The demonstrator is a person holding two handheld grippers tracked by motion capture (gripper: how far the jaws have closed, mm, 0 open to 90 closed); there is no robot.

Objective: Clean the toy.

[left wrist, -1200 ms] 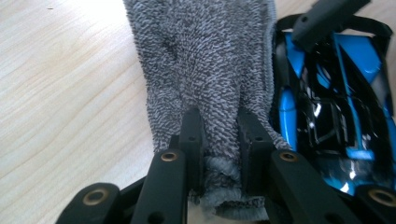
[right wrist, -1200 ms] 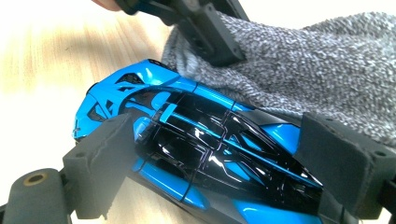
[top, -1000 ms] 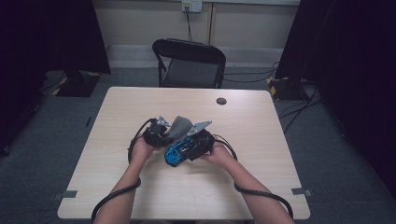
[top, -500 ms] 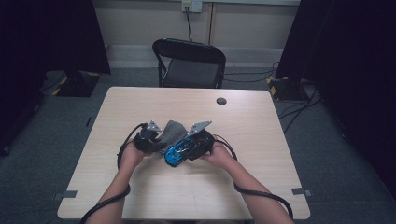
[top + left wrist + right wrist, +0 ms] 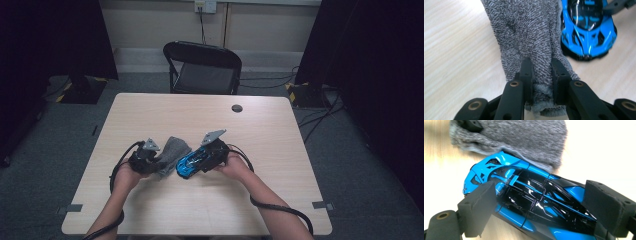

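Grey cloth (image 5: pixel 531 37) is clamped between the jaws of the left gripper (image 5: pixel 541 72); its near end is bunched between the two pads and partly hidden by them, and its far end is cut off at the top of the left gripper view. In the high view the cloth (image 5: pixel 172 152) lies on the wooden table (image 5: pixel 260 200), between the two grippers and left of the blue toy car (image 5: pixel 192 162), but there it is too small to see how it is folded.

Both forearms come in from the near edge of the table. The left hand (image 5: pixel 127 175) holds the left gripper (image 5: pixel 150 159) low over the table and points it to the right, toward the cloth. The right hand (image 5: pixel 235 167) holds the right gripper (image 5: pixel 192 164) pointing left and a little near.

In the right gripper view the right gripper (image 5: pixel 541 205) has its two foam pads on either side of the car (image 5: pixel 529 200), gripping it across its body; the rear of the car is cut off at the bottom. This view also shows the edge of the cloth (image 5: pixel 524 137) touching the far side of the car, which the high view cannot make clear. The left gripper view shows the nose of the car (image 5: pixel 587 27) just beside the cloth.
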